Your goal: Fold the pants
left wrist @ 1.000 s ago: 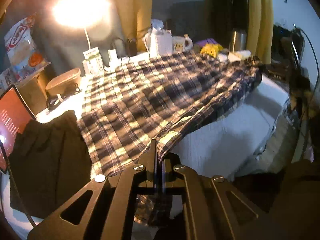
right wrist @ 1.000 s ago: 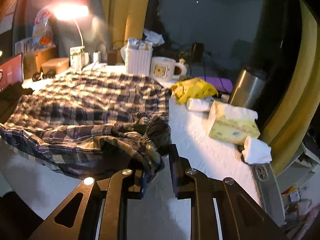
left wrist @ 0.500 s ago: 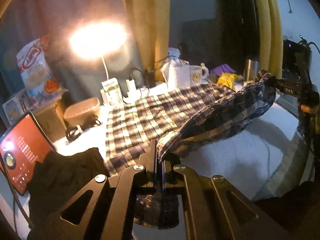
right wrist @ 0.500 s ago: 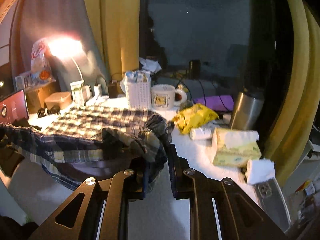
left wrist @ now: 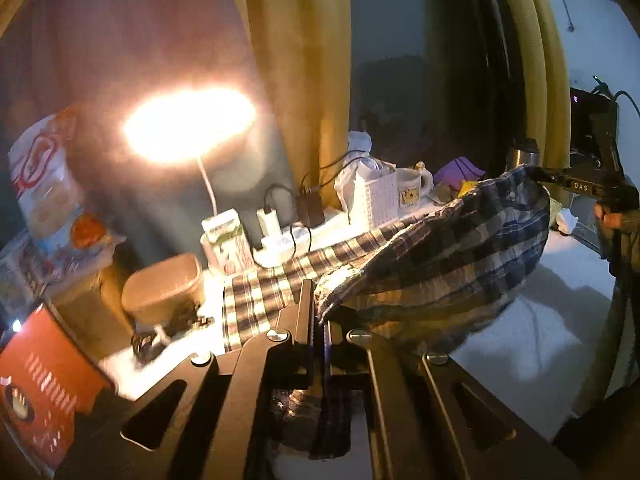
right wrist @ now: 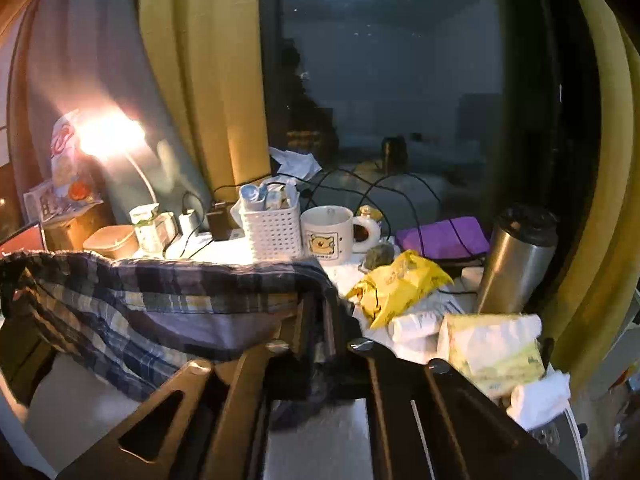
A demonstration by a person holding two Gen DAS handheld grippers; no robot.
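The plaid pants (left wrist: 452,256) hang in the air above the white bench (left wrist: 532,332), w/ their far part lying flat on it near the lamp (left wrist: 188,124). The left hand-held gripper (left wrist: 319,320) is pressed together, pinching one edge of the pants. The right hand-held gripper (right wrist: 318,316) has just been closing & now pinches the other edge, w/ cloth draped over its tips. In the left wrist view the right one (left wrist: 536,172) shows far from the lamp, pulling the cloth up. A mug (right wrist: 332,234) & white basket (right wrist: 272,230) stand behind the pants, a yellow bag (right wrist: 396,284) just beside the mug.
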